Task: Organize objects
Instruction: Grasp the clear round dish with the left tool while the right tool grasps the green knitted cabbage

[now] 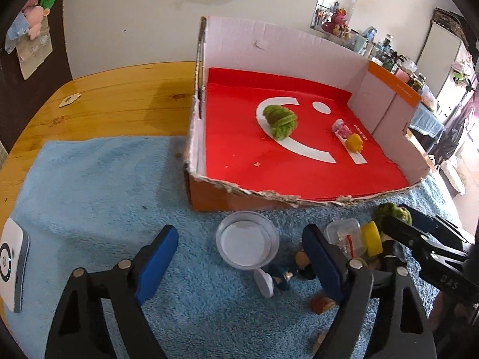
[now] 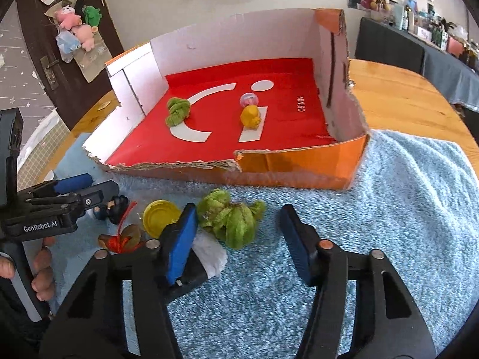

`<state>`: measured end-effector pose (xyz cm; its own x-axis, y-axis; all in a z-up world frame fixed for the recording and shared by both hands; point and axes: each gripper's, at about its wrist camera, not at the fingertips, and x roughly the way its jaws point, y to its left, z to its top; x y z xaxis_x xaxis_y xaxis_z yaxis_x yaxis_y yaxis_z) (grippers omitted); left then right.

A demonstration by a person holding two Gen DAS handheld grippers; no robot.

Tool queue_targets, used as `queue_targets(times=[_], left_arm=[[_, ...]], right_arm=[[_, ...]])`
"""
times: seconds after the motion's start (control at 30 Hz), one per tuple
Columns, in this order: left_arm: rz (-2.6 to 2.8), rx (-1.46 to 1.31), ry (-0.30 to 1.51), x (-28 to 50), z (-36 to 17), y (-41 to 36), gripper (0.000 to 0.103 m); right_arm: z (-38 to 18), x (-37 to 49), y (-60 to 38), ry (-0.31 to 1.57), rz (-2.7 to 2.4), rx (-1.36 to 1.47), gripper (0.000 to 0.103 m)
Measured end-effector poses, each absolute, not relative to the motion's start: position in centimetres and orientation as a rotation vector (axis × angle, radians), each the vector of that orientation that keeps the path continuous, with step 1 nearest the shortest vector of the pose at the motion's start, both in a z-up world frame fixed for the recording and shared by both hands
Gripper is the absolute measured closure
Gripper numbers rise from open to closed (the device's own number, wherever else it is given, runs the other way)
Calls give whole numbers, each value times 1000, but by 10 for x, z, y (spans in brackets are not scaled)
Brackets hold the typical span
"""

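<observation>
Mid-sort on a blue towel (image 2: 404,197): three small items already lie on the red floor of the cardboard box (image 2: 287,170), and the pick-up of the next appears to be in hand. The right gripper (image 2: 239,239) stands wide open and empty, a green fuzzy toy (image 2: 230,218) lying between its fingers, closer to the left one. The next move probably calls for closing on it, then lifting over the torn front wall. The left gripper (image 1: 242,260), equally spread and empty, frames a clear round lid (image 1: 247,243) just ahead of its fingertips.
</observation>
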<state>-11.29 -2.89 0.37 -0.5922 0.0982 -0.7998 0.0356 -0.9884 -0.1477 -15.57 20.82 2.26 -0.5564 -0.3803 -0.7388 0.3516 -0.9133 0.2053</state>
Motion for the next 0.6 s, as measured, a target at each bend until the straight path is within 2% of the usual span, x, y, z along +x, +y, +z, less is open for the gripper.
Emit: queue_targets(times=[0.07, 0.27, 0.43, 0.6], left_arm=[[2757, -1398, -235, -113, 3, -28, 23], [2788, -1415, -200, -114, 1, -29, 42], [2808, -1423, -74, -114, -1, -19, 42], [2813, -1411, -107, -114, -1, -24, 44]], right_arm=[[23, -156, 207, -58, -2435, 1177, 62], [25, -152, 211, -87, -2424, 1162, 64], [27, -150, 211, -89, -2423, 1158, 64], [29, -148, 210, -88, -2425, 1146, 65]])
